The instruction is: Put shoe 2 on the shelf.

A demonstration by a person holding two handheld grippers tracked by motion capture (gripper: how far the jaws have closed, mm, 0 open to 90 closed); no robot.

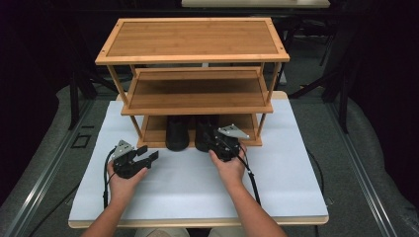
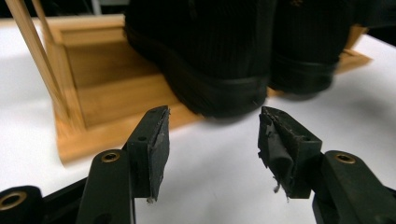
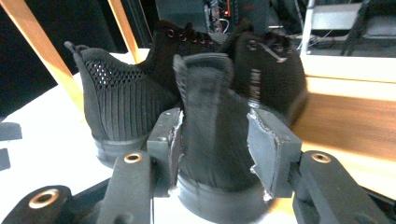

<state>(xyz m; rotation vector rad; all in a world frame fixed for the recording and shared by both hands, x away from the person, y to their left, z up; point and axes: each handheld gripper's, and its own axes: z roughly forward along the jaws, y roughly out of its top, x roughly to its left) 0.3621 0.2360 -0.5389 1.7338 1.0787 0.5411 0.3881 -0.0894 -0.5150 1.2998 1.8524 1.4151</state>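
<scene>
A pair of black knit shoes stands on the bottom shelf of a bamboo rack, heels toward me. My right gripper reaches to the heel of the right shoe. In the right gripper view the gripper has that heel between its jaws, the pads beside it without squeezing, and the left shoe stands alongside. My left gripper hovers over the white tabletop in front of the left shoe. Its jaws stand open and empty, facing the left shoe's heel.
The rack has three tiers; the middle shelf and the top are bare. Its thin legs flank the shoes. A white board covers the table, with open room in front of the rack. Cables trail from both grippers toward me.
</scene>
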